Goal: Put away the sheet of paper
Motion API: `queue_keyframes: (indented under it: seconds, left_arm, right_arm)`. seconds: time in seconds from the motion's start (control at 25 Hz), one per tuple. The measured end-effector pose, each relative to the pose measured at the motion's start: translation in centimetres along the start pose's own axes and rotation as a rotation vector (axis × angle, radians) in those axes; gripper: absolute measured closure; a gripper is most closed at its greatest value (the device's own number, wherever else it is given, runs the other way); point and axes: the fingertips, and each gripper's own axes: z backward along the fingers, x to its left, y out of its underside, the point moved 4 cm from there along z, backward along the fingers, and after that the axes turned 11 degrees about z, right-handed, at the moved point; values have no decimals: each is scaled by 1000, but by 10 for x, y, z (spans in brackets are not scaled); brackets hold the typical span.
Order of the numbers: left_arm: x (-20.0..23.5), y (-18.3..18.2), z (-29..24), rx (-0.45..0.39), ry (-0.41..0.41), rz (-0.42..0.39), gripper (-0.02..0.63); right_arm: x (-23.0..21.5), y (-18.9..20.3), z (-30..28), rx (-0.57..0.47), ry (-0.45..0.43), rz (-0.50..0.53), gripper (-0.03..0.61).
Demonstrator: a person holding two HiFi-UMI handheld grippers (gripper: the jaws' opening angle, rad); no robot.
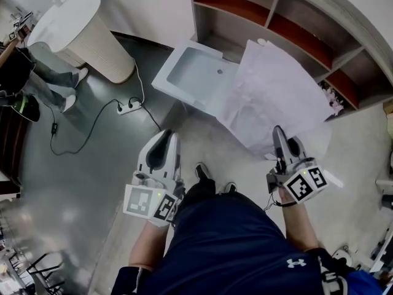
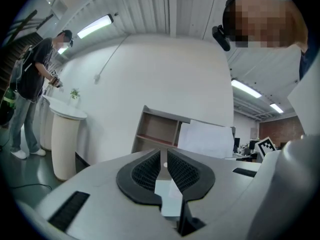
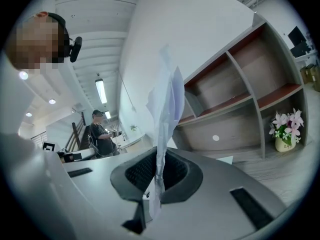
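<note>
Both are shut: my right hand-held gripper (image 1: 279,131) pinches the sheet of paper (image 1: 276,85) just before the shelf (image 1: 288,23), left hand-held gripper (image 1: 171,136) empty, so I'd slide it in flat and slow.

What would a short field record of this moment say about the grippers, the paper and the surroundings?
right gripper: shut on the sheet of paper, pinched at one edge
left gripper: shut, nothing in it
paper: held up in front of the shelf unit, not yet put away
floor: white tray beside the shelf unit; power strip with cable
background: second person standing by a round white stand
</note>
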Motion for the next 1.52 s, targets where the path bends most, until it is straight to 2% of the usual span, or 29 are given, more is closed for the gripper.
queue_keyframes:
  seconds: [0.2, 0.88, 1.2, 1.52]
  left_arm:
    - [43, -11, -16, 11, 14, 25, 560]
    - [103, -22, -21, 37, 43, 79, 560]
    - [112, -15, -28, 41, 31, 95, 560]
    - [117, -25, -42, 26, -13, 61, 560]
  right_arm:
    - [11, 0, -38, 13, 28, -1, 563]
    - [38, 9, -76, 44, 89, -30, 563]
    - [35, 16, -87, 63, 82, -31, 563]
    - [23, 19, -119, 61, 25, -56, 563]
